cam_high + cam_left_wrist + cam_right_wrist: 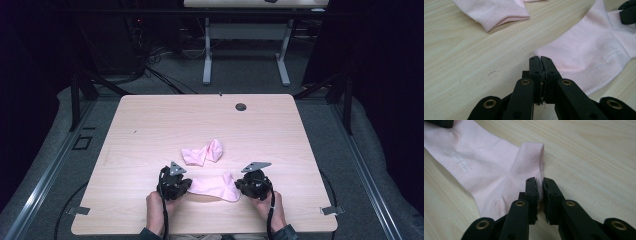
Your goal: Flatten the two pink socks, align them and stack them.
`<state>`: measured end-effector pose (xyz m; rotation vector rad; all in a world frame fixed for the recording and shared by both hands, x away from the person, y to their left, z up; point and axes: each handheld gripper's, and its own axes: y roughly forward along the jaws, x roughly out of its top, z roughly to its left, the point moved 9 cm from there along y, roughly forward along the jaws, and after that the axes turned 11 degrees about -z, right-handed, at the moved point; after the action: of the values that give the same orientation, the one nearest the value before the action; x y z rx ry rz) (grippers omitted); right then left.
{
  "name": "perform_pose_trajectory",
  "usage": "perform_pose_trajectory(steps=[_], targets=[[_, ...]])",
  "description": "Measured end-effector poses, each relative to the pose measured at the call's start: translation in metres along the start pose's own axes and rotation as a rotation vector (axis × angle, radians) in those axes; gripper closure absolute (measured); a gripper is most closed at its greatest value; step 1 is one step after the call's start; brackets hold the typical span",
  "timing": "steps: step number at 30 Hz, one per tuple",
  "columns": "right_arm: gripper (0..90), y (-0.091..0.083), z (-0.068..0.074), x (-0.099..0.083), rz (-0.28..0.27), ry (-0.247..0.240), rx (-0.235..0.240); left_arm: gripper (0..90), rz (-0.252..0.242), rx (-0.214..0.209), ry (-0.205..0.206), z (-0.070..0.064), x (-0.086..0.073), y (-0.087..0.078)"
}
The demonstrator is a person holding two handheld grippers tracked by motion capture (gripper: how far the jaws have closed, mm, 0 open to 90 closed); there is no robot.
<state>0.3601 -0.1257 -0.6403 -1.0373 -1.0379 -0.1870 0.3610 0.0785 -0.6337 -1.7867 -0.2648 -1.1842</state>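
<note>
Sock gripped at both ends, ready to lift

High view: left tongs (184, 184) and right tongs (242, 186) flank the near flat pink cotton sock (215, 186) on the pale wooden tabletop (150, 125); a crumpled second pink sock (202, 152) lies just beyond.

Left gripper view: tongs (540, 59) closed, pinching the sock's edge (584, 57).

Right gripper view: tongs (539, 181) nearly closed on the ribbed cuff (531, 167).

Judgement: grasp made; next calls for an even lift toward its mate.
</note>
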Motion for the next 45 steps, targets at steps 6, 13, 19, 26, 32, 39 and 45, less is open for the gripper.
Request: perform_pose_trajectory(steps=[6, 13, 19, 26, 32, 39, 45], targets=[[83.8, -0.014, 0.007, 0.004, -0.036, 0.007, 0.016, 88.4, -0.047, 0.01, -0.006, -0.006, -0.001, -0.011], [83.7, -0.035, 0.011, -0.004, -0.04, 0.013, 0.017, 88.3, -0.062, 0.003, 0.012, -0.022, -0.008, -0.02], [82.6, -0.031, 0.01, -0.018, -0.012, 0.006, 0.009, 78.9, -0.042, -0.001, 0.02, -0.027, -0.014, -0.016], [41.4, -0.034, 0.005, -0.014, -0.066, 0.045, 0.042, 43.2, -0.073, 0.039, 0.023, -0.01, -0.002, -0.026], [23.2, -0.04, -0.004, -0.01, -0.102, 0.067, 0.038, 37.2, -0.091, 0.074, 0.049, 0.016, 0.017, -0.031], [14.4, -0.044, -0.019, -0.012, -0.137, 0.091, 0.02, 35.3, -0.058, 0.059, 0.136, 0.037, 0.051, -0.008], [10.5, -0.05, -0.041, -0.022, -0.167, 0.112, -0.034, 36.3, 0.007, -0.059, 0.206, 0.043, 0.081, 0.031]])
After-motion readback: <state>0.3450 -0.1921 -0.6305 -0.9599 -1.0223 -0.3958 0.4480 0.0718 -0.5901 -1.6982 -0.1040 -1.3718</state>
